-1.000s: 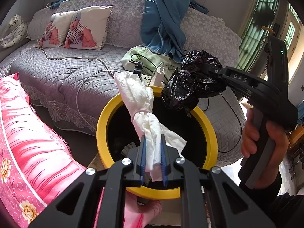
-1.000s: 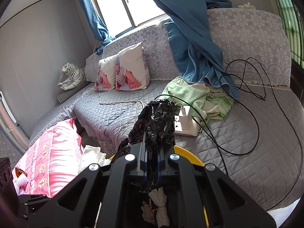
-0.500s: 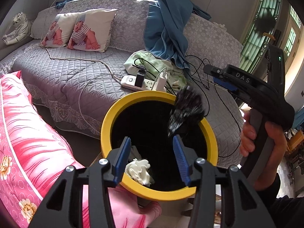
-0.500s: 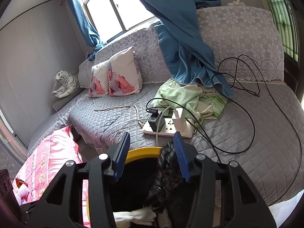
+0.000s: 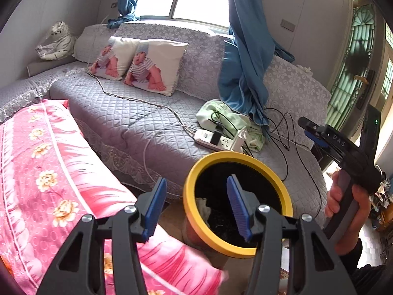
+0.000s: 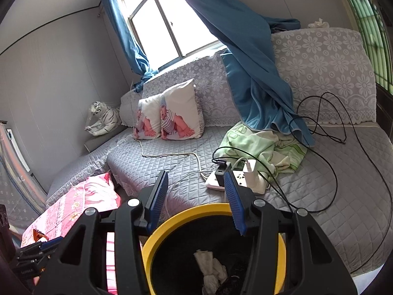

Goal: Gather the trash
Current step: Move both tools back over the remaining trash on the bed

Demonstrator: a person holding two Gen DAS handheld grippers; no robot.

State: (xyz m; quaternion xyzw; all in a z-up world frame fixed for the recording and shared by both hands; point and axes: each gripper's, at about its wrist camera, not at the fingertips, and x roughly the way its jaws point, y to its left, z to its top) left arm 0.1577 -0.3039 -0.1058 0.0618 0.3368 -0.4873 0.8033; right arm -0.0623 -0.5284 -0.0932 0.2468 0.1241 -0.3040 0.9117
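A yellow-rimmed bin (image 5: 190,211) (image 6: 148,245) with a black inside stands in front of the sofa. Crumpled white paper (image 6: 208,263) (image 5: 203,209) and a black plastic bag (image 6: 231,282) lie at its bottom. My left gripper (image 5: 196,179) hangs above the bin's near left rim. Its jaws are opening and nothing is between them. My right gripper (image 6: 195,174) stands open and empty over the bin's far rim. In the left wrist view the right gripper (image 5: 312,130) is at the right, held by a hand (image 5: 343,211).
A grey quilted sofa (image 5: 127,123) runs behind the bin. On it lie a white power strip (image 6: 235,182) with plugs and black cables (image 6: 331,172), a green cloth (image 6: 260,145) and two pillows (image 6: 172,120). A pink quilt (image 5: 49,172) lies left of the bin.
Both grippers have opened; the white paper and the black bag dropped into the bin. Both grippers rose, and the left one drew back to the left.
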